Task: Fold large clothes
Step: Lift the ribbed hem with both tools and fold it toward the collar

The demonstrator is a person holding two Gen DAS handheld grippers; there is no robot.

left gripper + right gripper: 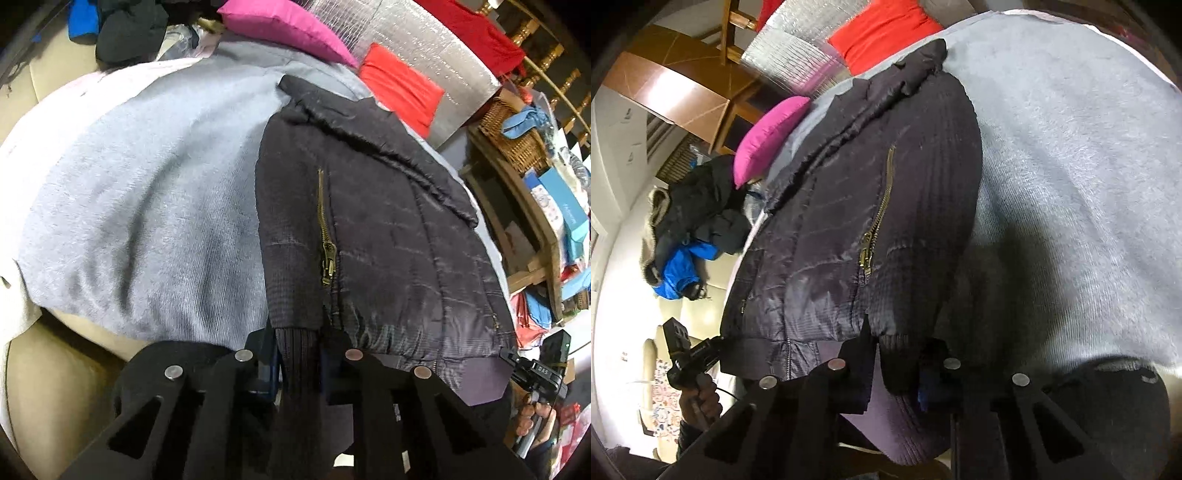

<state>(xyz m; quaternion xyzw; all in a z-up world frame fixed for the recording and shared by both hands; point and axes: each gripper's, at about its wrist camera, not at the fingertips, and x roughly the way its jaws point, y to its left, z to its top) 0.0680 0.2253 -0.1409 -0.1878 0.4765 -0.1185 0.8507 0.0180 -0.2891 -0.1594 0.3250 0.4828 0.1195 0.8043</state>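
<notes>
A grey blanket (147, 192) covers the soft surface where the work goes on, with clutter crowding the room around it.

The left gripper (299, 365) is closed down on the ribbed cuff (295, 343) at the near edge of a dark quilted jacket (388, 229), the knit pinched between its fingers. The right gripper (899, 365) is likewise clamped on the ribbed hem (899, 350) at the jacket's near edge, its fingers pressing the knit. A person's hand (701, 398) grips the other tool's handle off to the side.

The jacket (849, 206) lies flat on the blanket (1071, 166), a brass zip (327, 236) running up its front.

Beyond it, a pink cushion (284, 26) and a red cushion (402, 86) rest against silver padded sheeting (424, 40). A heap of dark and blue clothes (687, 225) sits farther off, and a wicker basket (513, 140) stands on wooden shelves.
</notes>
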